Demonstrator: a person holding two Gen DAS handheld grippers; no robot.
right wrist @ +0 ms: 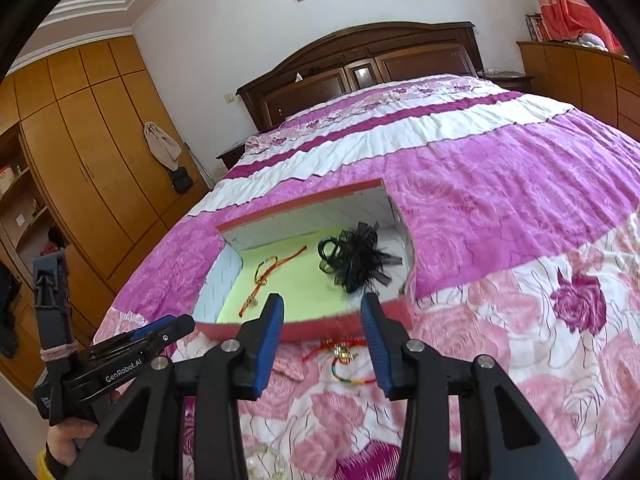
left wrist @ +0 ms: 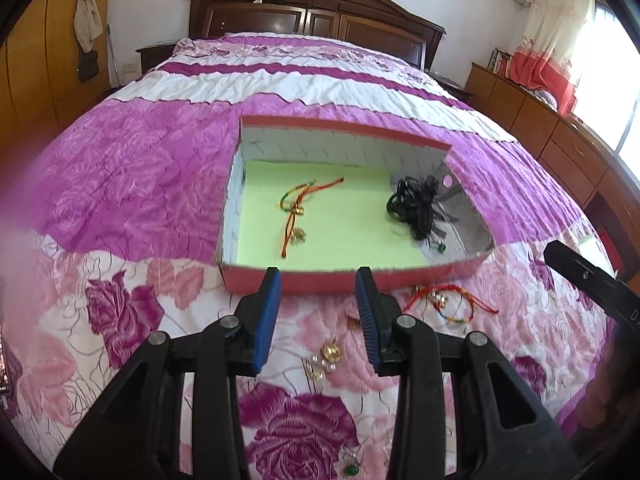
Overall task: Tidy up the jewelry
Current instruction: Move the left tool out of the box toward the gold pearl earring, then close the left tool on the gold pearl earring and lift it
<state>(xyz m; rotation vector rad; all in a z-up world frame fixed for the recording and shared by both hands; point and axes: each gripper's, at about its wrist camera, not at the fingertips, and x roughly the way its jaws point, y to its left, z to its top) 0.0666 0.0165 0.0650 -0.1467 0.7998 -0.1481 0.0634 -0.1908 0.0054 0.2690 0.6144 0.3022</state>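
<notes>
Box: red shallow tray with a green floor, lying on the bedspread. Inside it: a red-and-orange cord bracelet at left and a black ribbon bundle at right.

Loose pieces: a red cord bracelet with charms on the quilt just before the box's near wall; gold and clear earrings nearer you.

Your left gripper: fingers spread, holding nothing, hovering over the earrings.

Your right gripper: fingers spread, empty, poised above the loose bracelet, level with the box's near edge.

Surroundings: pink floral bed, dark wooden headboard, wooden wardrobe at left.
</notes>
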